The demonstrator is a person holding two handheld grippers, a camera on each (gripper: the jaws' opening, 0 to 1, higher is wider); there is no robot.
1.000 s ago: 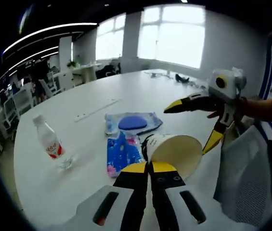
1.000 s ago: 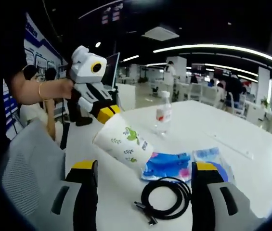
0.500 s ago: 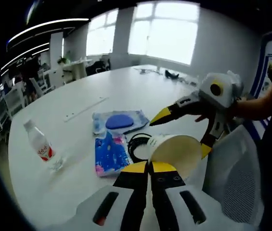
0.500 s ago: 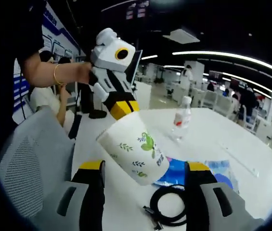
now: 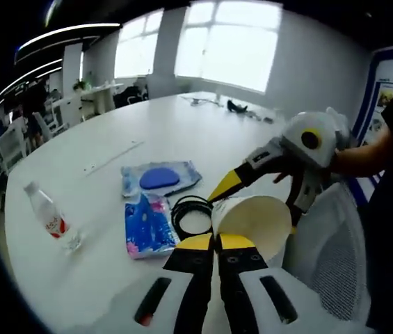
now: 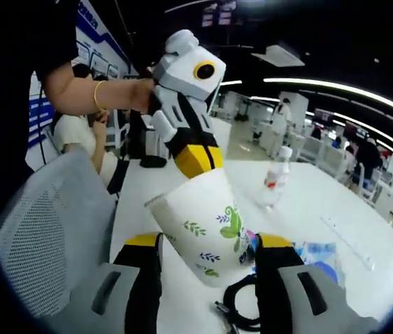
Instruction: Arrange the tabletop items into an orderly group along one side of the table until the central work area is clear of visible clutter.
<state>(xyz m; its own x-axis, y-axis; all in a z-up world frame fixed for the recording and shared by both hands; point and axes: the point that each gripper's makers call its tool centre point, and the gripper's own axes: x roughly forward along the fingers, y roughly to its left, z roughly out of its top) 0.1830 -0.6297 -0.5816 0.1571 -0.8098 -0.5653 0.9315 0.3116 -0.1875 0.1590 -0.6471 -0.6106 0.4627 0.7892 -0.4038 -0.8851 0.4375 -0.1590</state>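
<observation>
Cup held off table, tilted, above cable. Left gripper jaws pinching cup rim; right gripper jaws spread, 1 either side of cup wall. Judgement: paper, light, crushable; grip softly mid-wall. Bottle well apart from cable.

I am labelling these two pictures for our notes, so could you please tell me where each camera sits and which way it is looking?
Left gripper view: rides on the left gripper, looks along its shut jaws, which pinch the paper cup rim, across the white table toward the windows; a person's forearm holds the right gripper.
Right gripper view: rides on the right gripper, whose open jaws flank the paper cup, facing the office; the person's arm holds the left gripper.
Shared: cup, black cable, water bottle, blue packets.
</observation>
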